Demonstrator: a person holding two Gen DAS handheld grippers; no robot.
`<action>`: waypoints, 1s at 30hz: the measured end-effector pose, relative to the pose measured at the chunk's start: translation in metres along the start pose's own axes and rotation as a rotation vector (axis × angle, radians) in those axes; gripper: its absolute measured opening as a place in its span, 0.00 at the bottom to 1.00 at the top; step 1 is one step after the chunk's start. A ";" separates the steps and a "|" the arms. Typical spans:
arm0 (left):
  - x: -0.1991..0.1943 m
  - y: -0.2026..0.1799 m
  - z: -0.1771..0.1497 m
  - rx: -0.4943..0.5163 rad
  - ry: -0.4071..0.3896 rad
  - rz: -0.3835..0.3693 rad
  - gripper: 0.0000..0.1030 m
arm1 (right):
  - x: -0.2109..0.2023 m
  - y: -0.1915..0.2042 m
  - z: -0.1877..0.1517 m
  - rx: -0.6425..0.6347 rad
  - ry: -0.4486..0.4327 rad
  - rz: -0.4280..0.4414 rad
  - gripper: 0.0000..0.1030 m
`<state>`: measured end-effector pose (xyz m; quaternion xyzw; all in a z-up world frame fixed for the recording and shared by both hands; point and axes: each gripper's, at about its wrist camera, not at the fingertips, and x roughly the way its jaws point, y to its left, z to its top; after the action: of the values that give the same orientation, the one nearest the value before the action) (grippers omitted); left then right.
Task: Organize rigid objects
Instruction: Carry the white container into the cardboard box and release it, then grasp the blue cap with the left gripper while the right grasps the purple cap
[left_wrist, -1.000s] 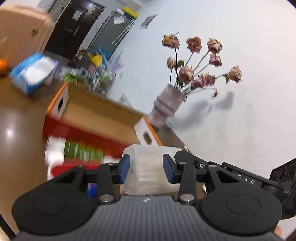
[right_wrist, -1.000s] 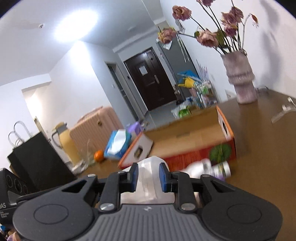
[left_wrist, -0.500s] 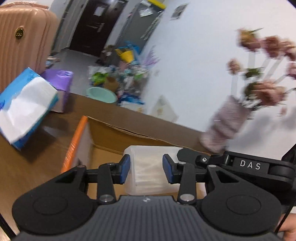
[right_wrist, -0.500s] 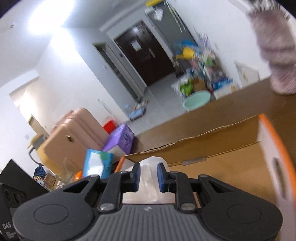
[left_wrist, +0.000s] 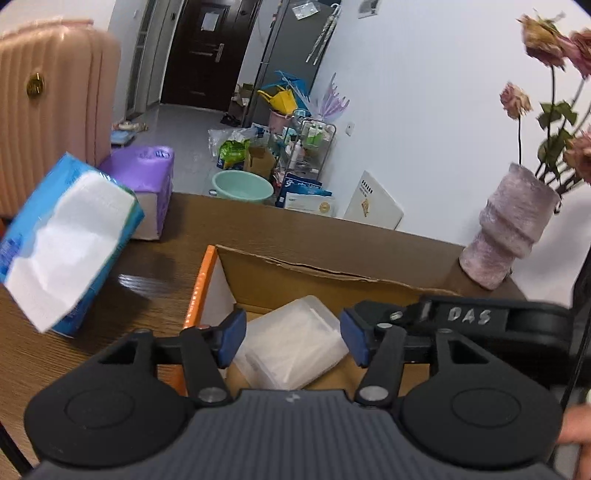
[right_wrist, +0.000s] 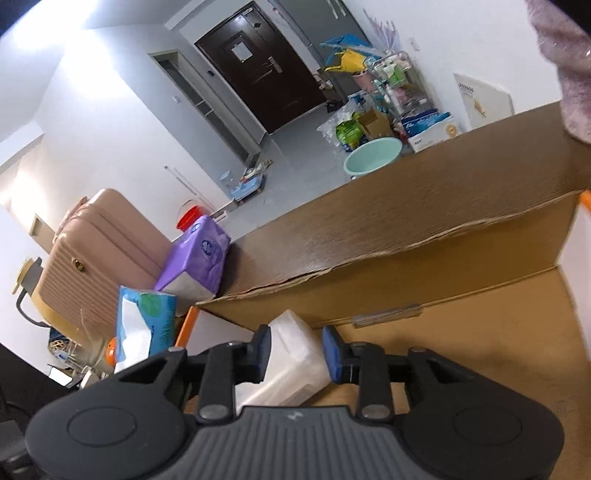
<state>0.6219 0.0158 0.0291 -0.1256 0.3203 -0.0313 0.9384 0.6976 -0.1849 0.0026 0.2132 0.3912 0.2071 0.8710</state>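
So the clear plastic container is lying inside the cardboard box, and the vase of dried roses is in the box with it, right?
Not quite. The clear plastic container does lie inside the cardboard box, but the vase of dried roses stands on the table behind the box, outside it. The left wrist view shows this.
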 end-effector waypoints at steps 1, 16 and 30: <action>-0.005 -0.003 0.002 0.014 -0.007 0.005 0.64 | -0.009 0.000 0.000 -0.010 -0.012 -0.007 0.32; -0.150 -0.017 -0.039 0.170 -0.139 0.062 0.97 | -0.185 0.012 -0.062 -0.340 -0.220 -0.256 0.69; -0.297 -0.010 -0.149 0.181 -0.379 0.049 1.00 | -0.294 0.032 -0.194 -0.446 -0.373 -0.316 0.81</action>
<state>0.2952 0.0148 0.0942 -0.0364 0.1371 -0.0132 0.9898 0.3635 -0.2729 0.0774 -0.0120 0.1980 0.1074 0.9742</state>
